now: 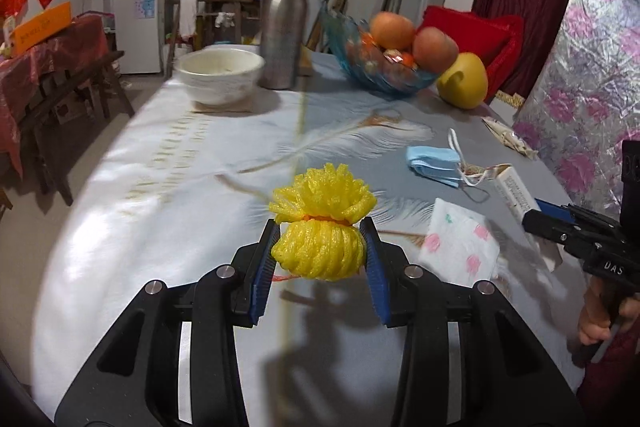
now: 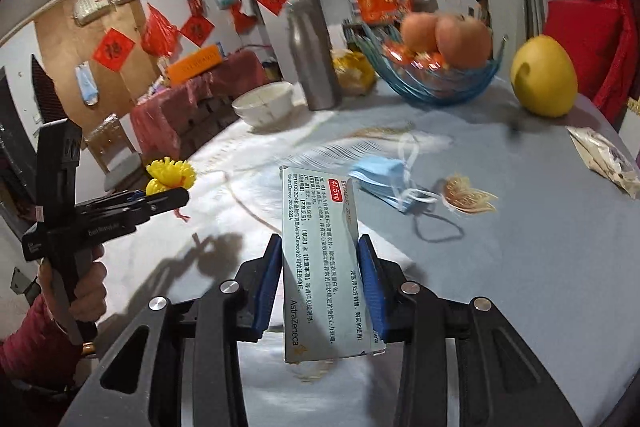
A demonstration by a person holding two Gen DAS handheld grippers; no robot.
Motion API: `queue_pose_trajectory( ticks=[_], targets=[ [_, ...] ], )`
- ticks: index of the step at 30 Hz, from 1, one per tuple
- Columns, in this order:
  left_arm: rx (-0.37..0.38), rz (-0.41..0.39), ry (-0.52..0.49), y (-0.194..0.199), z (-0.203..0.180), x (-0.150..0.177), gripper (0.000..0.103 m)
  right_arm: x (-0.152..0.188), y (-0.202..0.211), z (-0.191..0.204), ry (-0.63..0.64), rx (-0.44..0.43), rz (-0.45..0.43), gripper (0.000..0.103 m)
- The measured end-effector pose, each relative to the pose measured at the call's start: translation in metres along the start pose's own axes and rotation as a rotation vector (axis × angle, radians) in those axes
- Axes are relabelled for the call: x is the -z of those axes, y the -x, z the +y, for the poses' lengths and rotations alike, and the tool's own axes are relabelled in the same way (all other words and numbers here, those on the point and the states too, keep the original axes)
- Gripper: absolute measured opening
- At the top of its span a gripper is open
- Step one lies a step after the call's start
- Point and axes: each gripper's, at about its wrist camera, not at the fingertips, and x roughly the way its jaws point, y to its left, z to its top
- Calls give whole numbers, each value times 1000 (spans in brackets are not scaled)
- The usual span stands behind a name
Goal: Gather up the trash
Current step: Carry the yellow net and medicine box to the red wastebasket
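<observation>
Currently, left tongs [image 1: 320, 251] are clamping a yellow foam net [image 1: 320, 227] at lower centre, lifted above the counter [image 1: 160, 187]. Right tongs [image 2: 320, 279] are pinching a medicine box [image 2: 320, 267] at lower centre; blue face mask [image 2: 380, 179] and napkin [image 1: 460, 247] are lying nearby.

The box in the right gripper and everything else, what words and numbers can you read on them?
"AstraZeneca": medicine box.
"47.5mg": red label on that box.
"DAS": right gripper.
Small Chinese print on the box: too small to read surely.
White lettering on the left gripper: blurred.
Red wall signs: blurred.
</observation>
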Motion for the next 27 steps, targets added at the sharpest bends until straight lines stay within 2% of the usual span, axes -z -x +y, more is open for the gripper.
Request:
queue_pose_trajectory(
  ticks=[3,8,13,16,19,22,27],
  targets=[
    [-32,-20,18,33,28,3,41,1,6,19,-2,-48,-27,38],
    [-138,-46,41,96,81,19,41,0,4,67,5,-179,-42,39],
    [-268,-20,103,152,145,56,42,-6,-6,134,66,-314,-13,39],
    [-328,31,184,177,194,91,42,-9,-18,181,106,-398,35,39],
    [-370,73,241,191,229,124,42,-10,-34,228,147,-466,100,39],
    [-399,121,285,197,262,158,42,-7,-51,273,197,-499,157,39],
    [-404,208,384,187,313,209,43,6,-81,347,279,-554,272,39]
  ],
)
